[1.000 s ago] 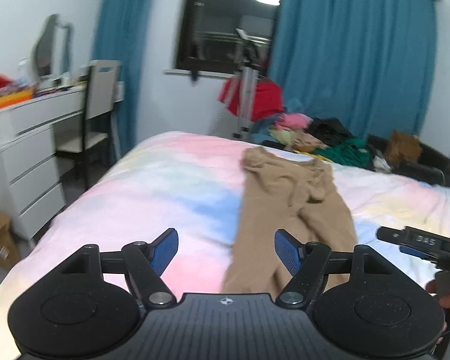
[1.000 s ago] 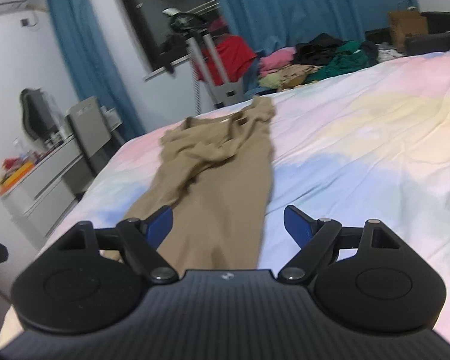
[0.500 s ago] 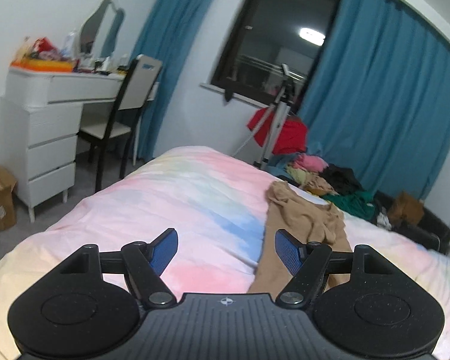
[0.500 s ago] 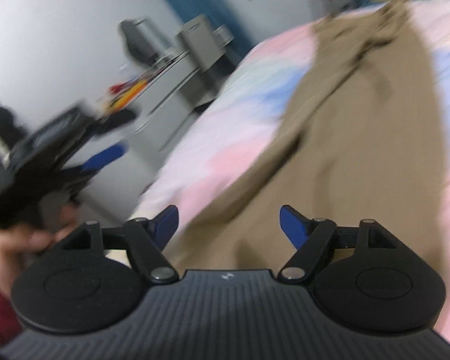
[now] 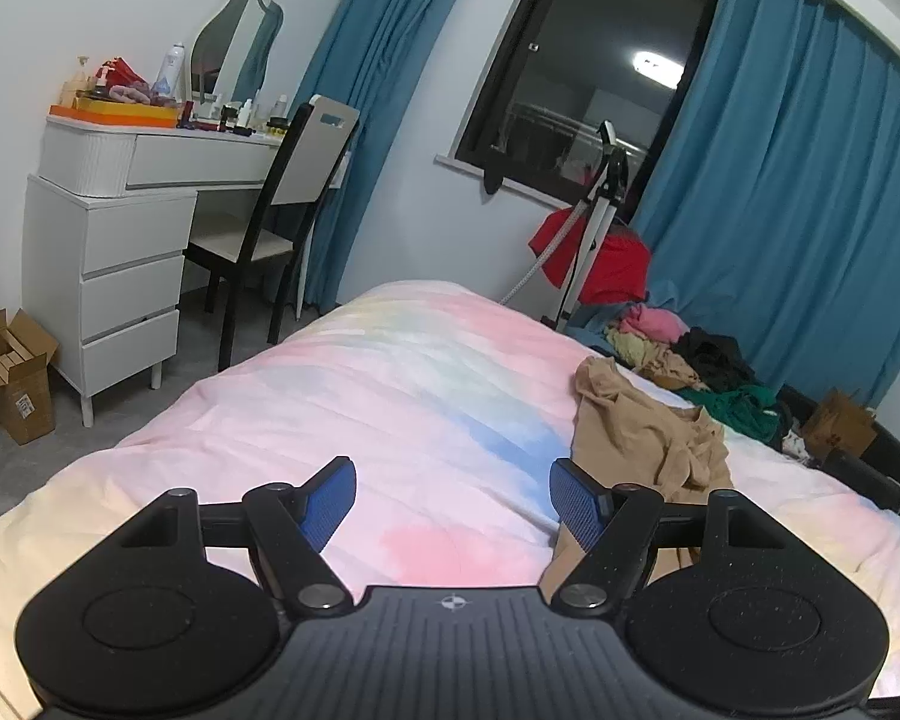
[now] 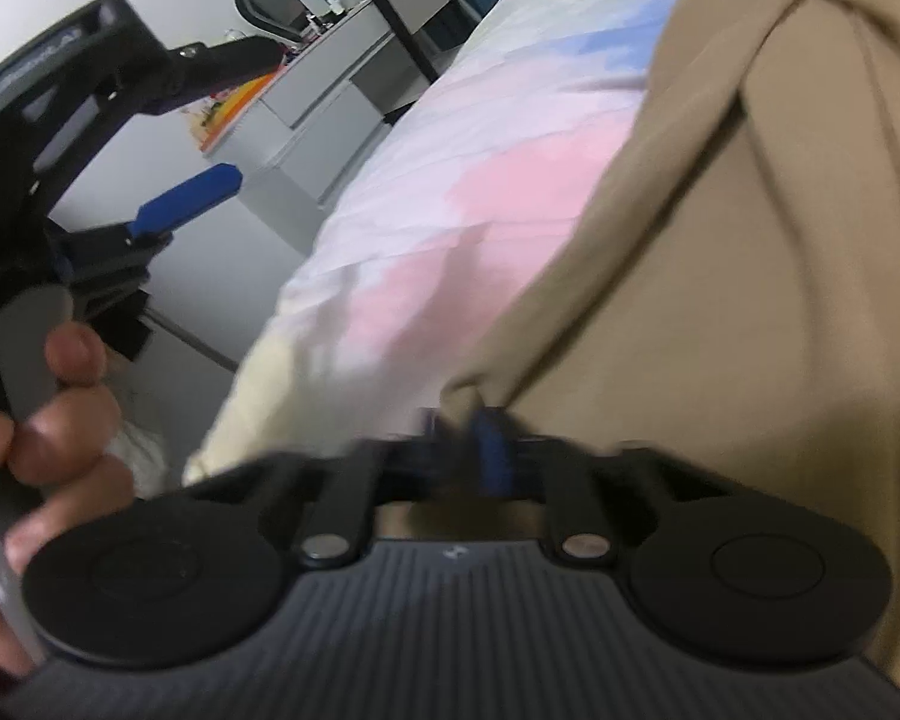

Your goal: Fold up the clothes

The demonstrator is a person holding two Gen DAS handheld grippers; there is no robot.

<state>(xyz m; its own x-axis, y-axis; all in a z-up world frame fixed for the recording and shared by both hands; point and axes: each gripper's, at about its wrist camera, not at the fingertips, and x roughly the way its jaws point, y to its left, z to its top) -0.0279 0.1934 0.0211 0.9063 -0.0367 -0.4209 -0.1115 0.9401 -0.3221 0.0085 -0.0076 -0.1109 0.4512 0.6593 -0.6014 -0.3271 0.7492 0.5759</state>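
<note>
Pointing down at the near edge of the bed [image 6: 390,192], the right gripper [image 6: 480,444] is sitting with its jaws pinched together on the corner of the tan trousers [image 6: 720,276] (blurred there); the left gripper [image 5: 453,501] is hovering with jaws wide and empty over the pastel cover, beside the trousers' left edge; the left hand [image 6: 60,408] is clasping its handle.
</note>
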